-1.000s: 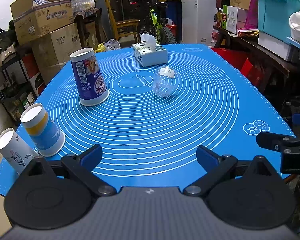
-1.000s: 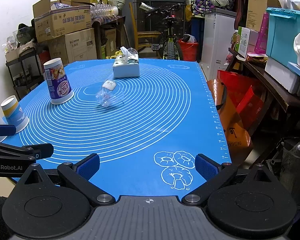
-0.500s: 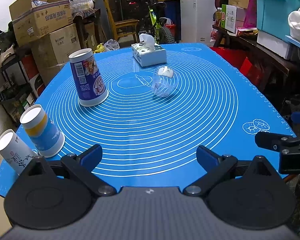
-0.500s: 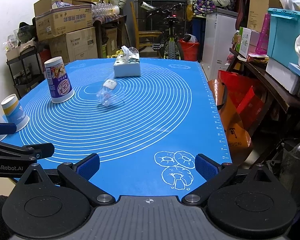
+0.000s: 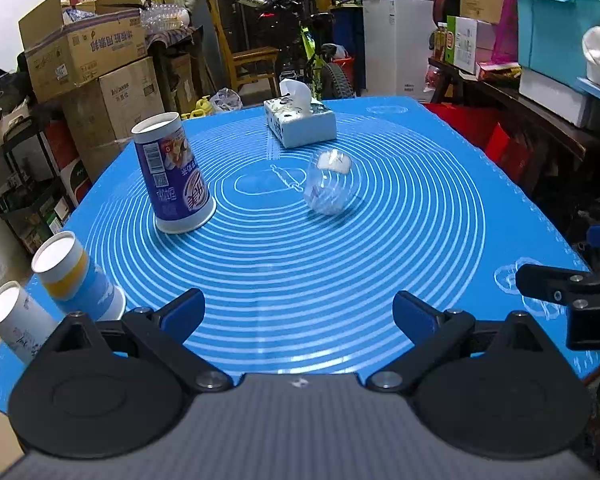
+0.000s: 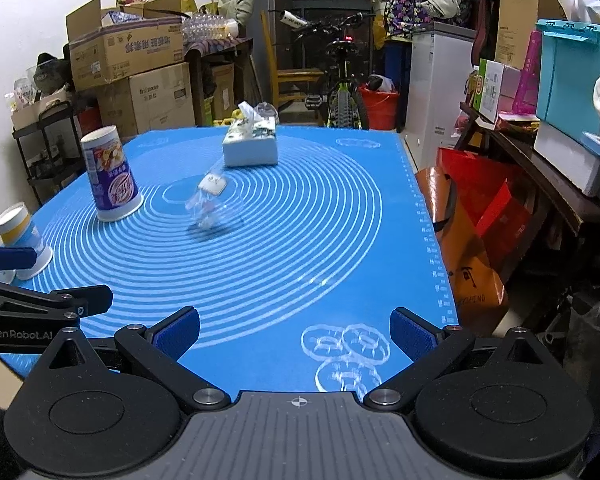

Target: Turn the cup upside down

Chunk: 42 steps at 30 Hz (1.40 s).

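Lying on its side mid-mat [image 5: 284, 264], the clear cup [image 5: 329, 189] sits near the tissue box [image 5: 300, 122]; your left gripper [image 5: 298, 312] and right gripper [image 6: 296, 332] both gape wide, holding nothing, well short of it.

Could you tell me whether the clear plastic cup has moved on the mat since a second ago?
No. The clear plastic cup still lies just past the mat's centre oval, below the tissue box; only the camera has shifted slightly.
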Tool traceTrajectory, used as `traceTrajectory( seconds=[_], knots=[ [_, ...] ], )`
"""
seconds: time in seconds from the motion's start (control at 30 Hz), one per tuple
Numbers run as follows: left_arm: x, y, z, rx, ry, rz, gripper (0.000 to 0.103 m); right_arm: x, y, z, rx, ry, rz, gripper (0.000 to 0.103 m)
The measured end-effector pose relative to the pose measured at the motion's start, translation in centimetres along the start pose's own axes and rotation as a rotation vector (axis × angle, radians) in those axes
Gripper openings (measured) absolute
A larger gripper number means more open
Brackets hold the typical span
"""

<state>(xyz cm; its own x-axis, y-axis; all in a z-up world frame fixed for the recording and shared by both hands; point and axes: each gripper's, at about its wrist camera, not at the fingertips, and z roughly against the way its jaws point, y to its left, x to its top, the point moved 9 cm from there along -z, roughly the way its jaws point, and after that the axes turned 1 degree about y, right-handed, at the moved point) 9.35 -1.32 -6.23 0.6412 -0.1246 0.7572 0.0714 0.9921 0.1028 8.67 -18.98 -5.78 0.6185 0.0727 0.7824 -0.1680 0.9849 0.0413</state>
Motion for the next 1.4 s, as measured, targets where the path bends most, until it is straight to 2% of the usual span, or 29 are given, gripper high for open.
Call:
traceTrajectory(
  seconds=[0.13, 0.5, 0.7, 0.77, 0.83, 0.97, 1.03, 1.07, 1.23, 1.4],
  knots=[
    [1.6, -0.2, -1.4, -0.033, -0.015, 0.014, 0.099, 1.4, -0.6, -1.5, -0.010, -0.020, 0.011, 0.101],
    [6.4, -0.3, -9.6, 0.007, -0.069, -0.014, 0.099, 3.4, -2.8, -7.2, -0.034, -0.005, -0.029, 0.101],
    [7.8, -0.6, -14.5, -0.010, -0.026, -0.014, 0.100, 2.9, -3.9, -9.5, -0.041, 0.017, -0.056, 0.101],
    [8.2, -1.1, -15.3, -0.066, -0.034, -0.008, 0.100, 2.7, -4.1, -10.1, -0.042, 0.026, -0.059, 0.101],
    [8.3, -1.5, -16.0, -0.089, -0.021, -0.003, 0.096, 2.4, -4.2, -10.5, -0.043, 0.034, -0.061, 0.101],
    [8.4, -2.4, -17.1, -0.110, 0.001, -0.030, 0.084, 2.1, -4.2, -11.1, -0.044, 0.043, -0.063, 0.101],
    [8.2, -2.8, -17.5, -0.153, 0.022, -0.019, 0.066, 2.0, -4.3, -11.1, -0.044, 0.045, -0.064, 0.101],
    [8.1, -3.1, -17.4, -0.186, 0.030, -0.001, 0.065, 1.9, -4.1, -11.0, -0.043, 0.046, -0.063, 0.101],
    [7.8, -3.8, -16.2, -0.216, 0.038, 0.002, 0.064, 2.0, -4.4, -10.1, -0.047, 0.038, -0.059, 0.101],
    [7.1, -4.1, -12.5, -0.233, 0.039, -0.017, 0.064, 2.1, -4.7, -8.4, -0.051, 0.026, -0.040, 0.101]
  ],
)
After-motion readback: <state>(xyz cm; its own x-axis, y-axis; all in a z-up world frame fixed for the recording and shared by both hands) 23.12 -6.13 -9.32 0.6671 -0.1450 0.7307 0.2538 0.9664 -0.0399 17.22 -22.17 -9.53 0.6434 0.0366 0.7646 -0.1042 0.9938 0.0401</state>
